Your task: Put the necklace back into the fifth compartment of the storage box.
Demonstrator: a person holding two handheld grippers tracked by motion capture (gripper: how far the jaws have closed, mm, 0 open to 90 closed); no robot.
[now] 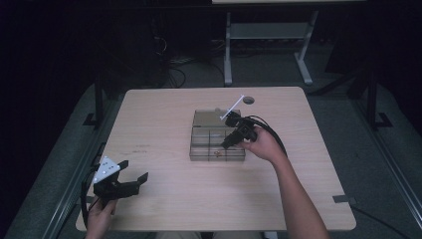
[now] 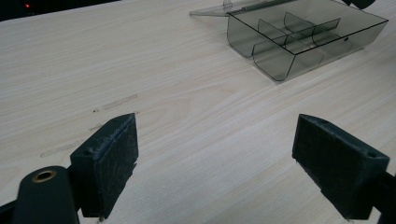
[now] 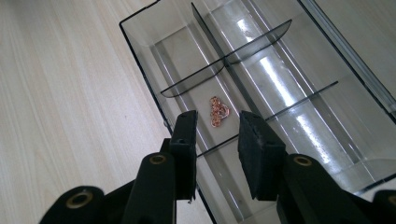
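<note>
A smoky clear compartment box [image 1: 201, 135] lies at the table's middle with its lid [image 1: 205, 117] laid open at the back. A small copper-coloured trinket [image 3: 218, 111] rests in one front compartment, also visible as the trinket [image 1: 217, 154] from above. My right gripper [image 3: 218, 122] hangs just above that compartment, jaws open a little, nothing between them. From above, the right gripper [image 1: 229, 142] is over the box's right half. My left gripper [image 1: 133, 175] stands wide open and unladen near the front left corner. Its fingers [image 2: 109, 161] hover over bare wood, with the box [image 2: 303, 37] far off.
The wooden table [image 1: 164, 199] has a round cable hole [image 1: 248, 100] at the back and a dark tape strip [image 1: 343, 199] at its right edge. Behind it stand a white desk frame [image 1: 268, 35] and floor cables [image 1: 171, 62].
</note>
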